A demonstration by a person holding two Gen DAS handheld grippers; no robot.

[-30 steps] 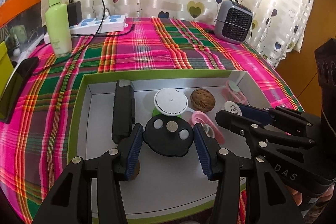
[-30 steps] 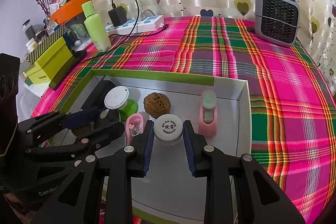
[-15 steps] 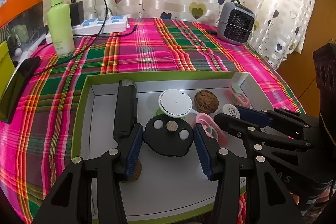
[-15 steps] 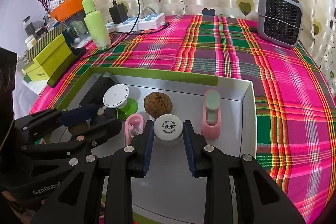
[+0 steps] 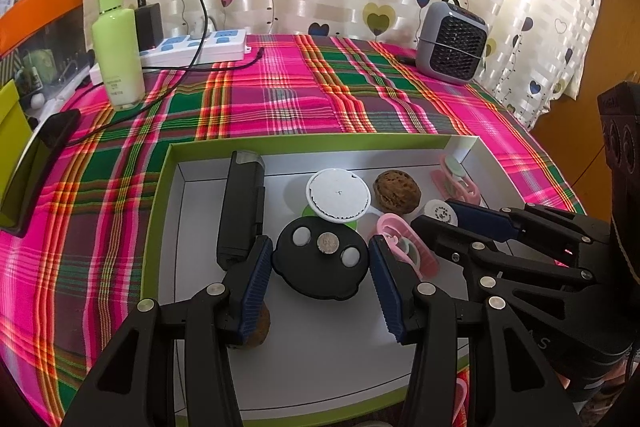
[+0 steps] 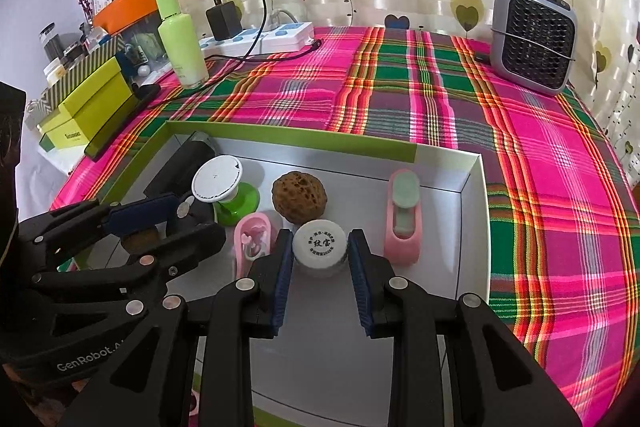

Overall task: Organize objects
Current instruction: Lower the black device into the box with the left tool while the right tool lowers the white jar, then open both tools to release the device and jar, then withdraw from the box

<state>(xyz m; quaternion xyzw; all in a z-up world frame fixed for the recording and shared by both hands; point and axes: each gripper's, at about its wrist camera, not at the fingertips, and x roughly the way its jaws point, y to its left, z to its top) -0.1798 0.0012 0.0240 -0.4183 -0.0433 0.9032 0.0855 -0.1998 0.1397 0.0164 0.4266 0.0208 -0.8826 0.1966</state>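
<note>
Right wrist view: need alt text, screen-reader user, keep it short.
The right gripper brackets a small white round jar with printed characters on its lid, inside a green-edged white box on a pink-and-green plaid cloth. Around the jar sit a walnut, two pink clips and a white-capped green item, with the left gripper at the left.

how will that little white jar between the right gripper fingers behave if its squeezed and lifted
The small white jar looks rigid, with a flat printed lid, so it should not deform. Its round side may let it twist or slip between the right hand-held gripper's ribbed pads, which flank it without clearly touching. It is squat and probably light, so unlikely to tip, though a nudge could slide it across the smooth box floor.
</note>
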